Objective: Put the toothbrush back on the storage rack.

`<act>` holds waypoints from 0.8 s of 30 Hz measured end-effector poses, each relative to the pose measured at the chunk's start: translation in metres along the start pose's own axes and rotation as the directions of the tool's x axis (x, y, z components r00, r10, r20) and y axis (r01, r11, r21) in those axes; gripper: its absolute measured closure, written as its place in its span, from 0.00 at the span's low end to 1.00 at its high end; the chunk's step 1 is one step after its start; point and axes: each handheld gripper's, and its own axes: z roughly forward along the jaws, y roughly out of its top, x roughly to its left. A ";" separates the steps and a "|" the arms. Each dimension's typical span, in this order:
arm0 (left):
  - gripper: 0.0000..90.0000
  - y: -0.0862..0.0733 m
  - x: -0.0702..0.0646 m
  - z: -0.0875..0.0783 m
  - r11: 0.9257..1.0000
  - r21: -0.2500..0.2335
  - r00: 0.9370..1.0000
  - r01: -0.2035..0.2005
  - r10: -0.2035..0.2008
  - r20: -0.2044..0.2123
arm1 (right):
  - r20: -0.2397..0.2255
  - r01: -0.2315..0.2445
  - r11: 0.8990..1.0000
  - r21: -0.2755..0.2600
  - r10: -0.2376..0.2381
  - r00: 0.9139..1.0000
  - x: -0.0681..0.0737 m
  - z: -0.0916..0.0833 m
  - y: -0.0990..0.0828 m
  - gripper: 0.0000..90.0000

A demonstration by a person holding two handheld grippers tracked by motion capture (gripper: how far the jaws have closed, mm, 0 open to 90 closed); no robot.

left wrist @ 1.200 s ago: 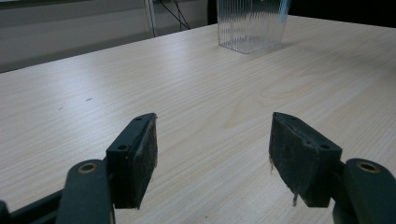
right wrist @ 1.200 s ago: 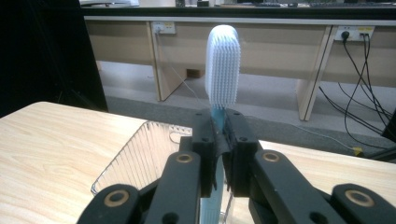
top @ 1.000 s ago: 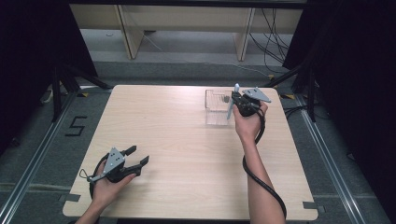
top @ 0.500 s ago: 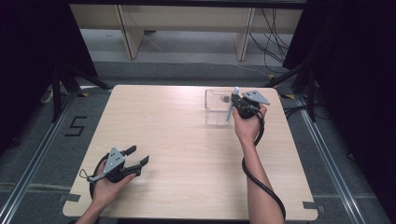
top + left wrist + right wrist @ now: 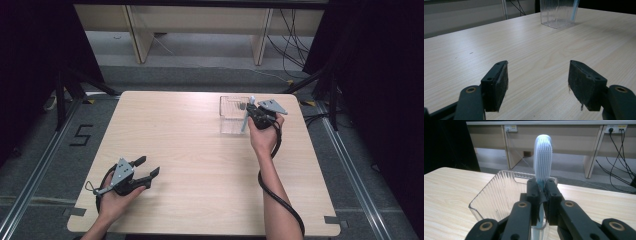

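A light blue toothbrush (image 5: pixel 543 160) stands upright, bristle head up, with my right gripper (image 5: pixel 541 187) shut on its handle. Its lower end dips into a clear ribbed plastic container (image 5: pixel 491 187). In the high view the right gripper (image 5: pixel 248 116) holds the toothbrush (image 5: pixel 245 120) at the right side of the container (image 5: pixel 232 107), at the table's far right. My left gripper (image 5: pixel 148 166) rests open near the front left of the table, with nothing between its jaws. The left gripper view looks past the open left gripper (image 5: pixel 537 75) to the container (image 5: pixel 557 13) and toothbrush (image 5: pixel 574 7) far off.
The light wooden table (image 5: pixel 200 150) carries only the container. Beyond its far edge are wooden furniture legs (image 5: pixel 260 35) and cables (image 5: pixel 295 45) on the floor. The right gripper's black cable (image 5: pixel 272 190) trails along the person's forearm.
My right gripper has shifted slightly down and toward the person with the toothbrush in it. The left gripper has not moved.
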 end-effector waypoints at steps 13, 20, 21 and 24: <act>0.36 0.000 0.000 0.001 1.000 -0.012 1.000 -0.001 0.001 0.006 | 0.002 -0.044 0.999 0.010 0.044 0.999 0.002 -0.004 -0.005 0.93; 0.36 0.000 -0.001 -0.001 1.000 0.007 1.000 0.005 -0.005 -0.004 | 0.003 -0.033 0.999 0.000 0.033 0.999 0.002 -0.003 -0.008 0.93; 0.36 0.000 -0.001 -0.001 1.000 0.007 1.000 0.005 -0.005 -0.004 | 0.003 -0.033 0.999 0.000 0.033 0.999 0.002 -0.003 -0.008 0.93; 0.36 0.000 0.000 -0.001 1.000 0.008 1.000 0.003 -0.002 -0.004 | -0.001 -0.021 1.000 0.008 0.021 1.000 0.000 -0.004 -0.008 0.93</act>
